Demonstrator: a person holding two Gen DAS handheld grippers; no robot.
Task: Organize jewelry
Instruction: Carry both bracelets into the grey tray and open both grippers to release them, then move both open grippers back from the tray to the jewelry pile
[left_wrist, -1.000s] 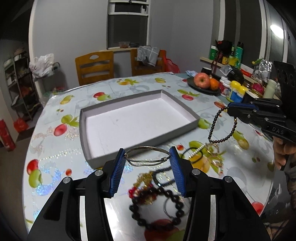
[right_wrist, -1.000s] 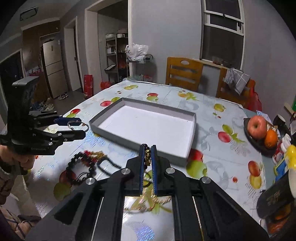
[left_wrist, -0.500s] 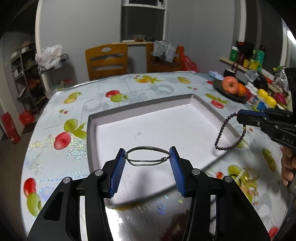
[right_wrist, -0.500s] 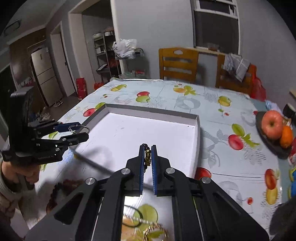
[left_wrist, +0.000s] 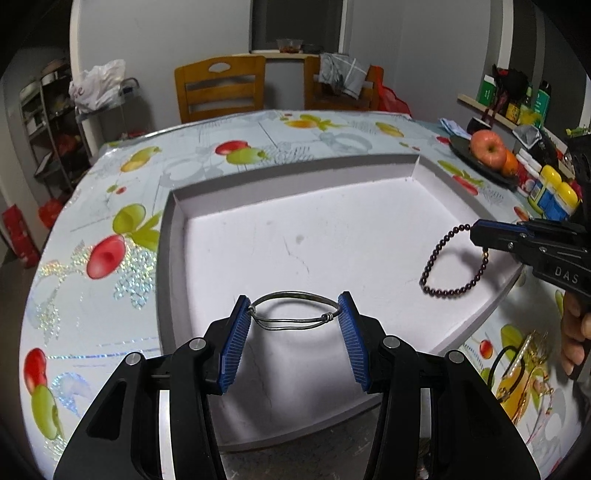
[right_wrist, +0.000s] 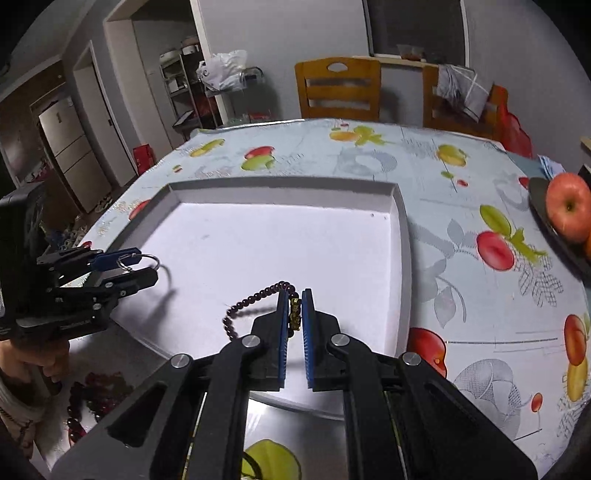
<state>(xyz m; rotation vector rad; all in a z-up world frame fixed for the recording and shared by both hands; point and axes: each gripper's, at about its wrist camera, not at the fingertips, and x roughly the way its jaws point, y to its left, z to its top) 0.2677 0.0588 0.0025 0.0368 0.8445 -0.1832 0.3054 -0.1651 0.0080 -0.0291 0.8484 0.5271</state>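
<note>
Both tongs have moved from the jewelry pile to over the tray (left_wrist: 173, 258) in the last second, so drop-off looks next. Left tongs (left_wrist: 294, 317) half open, wire bangle (left_wrist: 293, 314) wedged between the pads above the tray's near left. Right tongs (right_wrist: 295, 314) nearly closed on a bead bracelet (left_wrist: 448, 269), dangling over the near right. The pile (right_wrist: 92, 398) sits on the surface.

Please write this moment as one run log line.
left hand-held gripper: holds wire bangle | right hand-held gripper: holds bead bracelet | both above tray
</note>
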